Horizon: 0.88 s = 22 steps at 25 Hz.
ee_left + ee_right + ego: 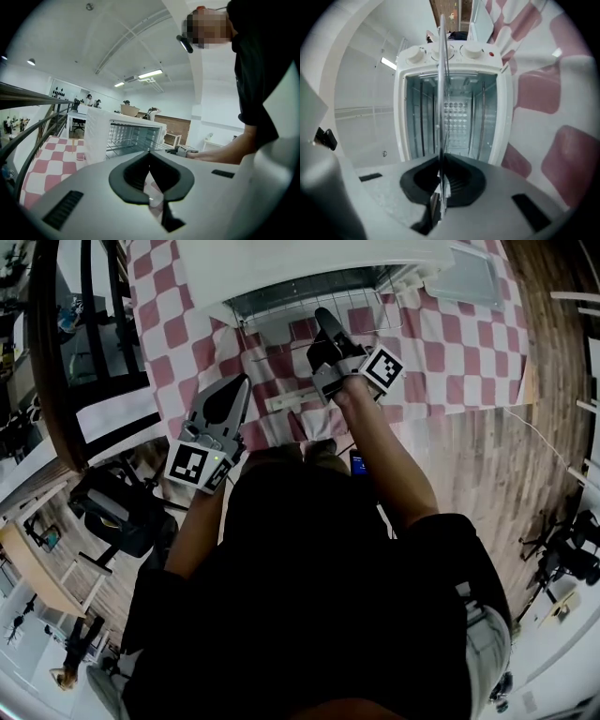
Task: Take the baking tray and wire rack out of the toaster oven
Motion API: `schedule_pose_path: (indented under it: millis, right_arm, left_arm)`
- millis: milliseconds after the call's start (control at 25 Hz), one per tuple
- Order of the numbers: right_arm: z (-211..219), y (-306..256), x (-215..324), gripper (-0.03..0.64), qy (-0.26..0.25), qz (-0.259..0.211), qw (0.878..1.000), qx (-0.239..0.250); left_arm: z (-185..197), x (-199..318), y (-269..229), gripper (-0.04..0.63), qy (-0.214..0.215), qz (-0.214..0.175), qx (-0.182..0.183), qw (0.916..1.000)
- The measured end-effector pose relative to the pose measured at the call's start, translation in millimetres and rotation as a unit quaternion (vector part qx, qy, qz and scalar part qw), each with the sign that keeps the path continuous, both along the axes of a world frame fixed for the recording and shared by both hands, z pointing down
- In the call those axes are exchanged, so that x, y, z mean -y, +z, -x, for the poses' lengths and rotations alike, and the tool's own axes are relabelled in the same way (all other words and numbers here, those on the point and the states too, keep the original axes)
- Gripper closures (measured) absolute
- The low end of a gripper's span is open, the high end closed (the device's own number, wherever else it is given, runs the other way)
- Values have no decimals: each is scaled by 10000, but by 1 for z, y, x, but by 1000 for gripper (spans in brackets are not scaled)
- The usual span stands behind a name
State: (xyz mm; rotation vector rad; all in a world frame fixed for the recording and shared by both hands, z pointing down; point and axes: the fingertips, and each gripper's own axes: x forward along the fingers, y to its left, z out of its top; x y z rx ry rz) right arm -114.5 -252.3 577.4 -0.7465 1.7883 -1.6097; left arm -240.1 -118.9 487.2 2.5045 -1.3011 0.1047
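The white toaster oven [309, 259] stands open on the pink-and-white checked tablecloth [450, 352], its glass door [272, 367] folded down toward me. A wire rack [300, 298] sticks partway out of the opening. My right gripper [323, 322] is shut on the rack's front edge; in the right gripper view the rack [442, 93] shows edge-on, running from the shut jaws [440, 161] into the oven [452, 54]. A pale grey tray [464, 277] lies on the cloth right of the oven. My left gripper [239, 385] hangs shut and empty near the table's front edge, left of the door.
The door's white handle bar [291, 399] lies just in front of the right gripper. A dark railing [56, 352] runs along the left beyond the table. In the left gripper view the oven [96, 136] is ahead, with the person's right arm [225, 152] reaching toward it.
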Motion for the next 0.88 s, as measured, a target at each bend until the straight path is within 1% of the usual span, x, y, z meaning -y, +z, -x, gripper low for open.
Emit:
schedule_pose_path:
  millis: [120,280,520,720,880]
  right_arm:
    - [-11,1,-31,614,24,59,10000,45]
    - [-27,-6,-71,614,11,14,10000,57]
    - [-62,-12,-131,614,112,-8,9999,92]
    - [-102,-19,-177,614,327,-74,9994,2]
    - [-151,-27,-212,614,587,-181,9980,-132]
  left_arm:
    - [-6,-20,-6,603,-26,-71,46,10000]
    - [-13,-49,-18,603,-27,-234,119,9997]
    - [-31,-90,-30,603,51,-410,182,9990]
    - [-54,-119,-38,603,232,-542,224,9980]
    - [-85,-139,-41,603,495,-635,245,9965]
